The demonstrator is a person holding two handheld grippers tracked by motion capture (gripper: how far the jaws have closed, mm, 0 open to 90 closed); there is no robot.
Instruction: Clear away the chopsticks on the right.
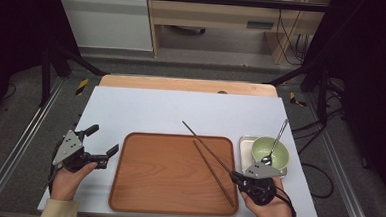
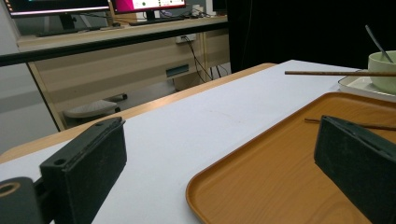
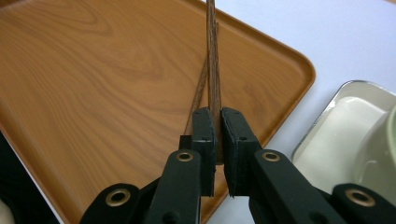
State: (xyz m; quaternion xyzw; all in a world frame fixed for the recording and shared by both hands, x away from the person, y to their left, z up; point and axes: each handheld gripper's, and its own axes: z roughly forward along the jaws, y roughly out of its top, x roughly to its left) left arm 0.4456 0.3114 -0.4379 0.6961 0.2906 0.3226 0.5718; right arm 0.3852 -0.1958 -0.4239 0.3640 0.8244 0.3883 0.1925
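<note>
A brown wooden tray [image 1: 152, 186] lies in the middle of the white table. One dark chopstick [image 1: 206, 144] runs slanted from beyond the tray's far rim to my right gripper [image 1: 236, 177], which is shut on its near end; in the right gripper view the chopstick [image 3: 212, 56] sticks out from between the pressed jaws of that gripper [image 3: 217, 116]. A second chopstick [image 1: 212, 172] lies flat inside the tray, also seen as a chopstick [image 3: 200, 95] just left of the held one. My left gripper [image 1: 105, 139] stands open at the tray's left edge, nothing between its jaws [image 2: 224, 154].
A green bowl [image 1: 270, 151] with a metal spoon [image 1: 278, 135] stands on a small pale dish [image 1: 245, 144] right of the tray. The table's wooden far edge [image 1: 187, 84] and black frame bars lie beyond. A desk with monitors [image 2: 107, 5] shows in the left gripper view.
</note>
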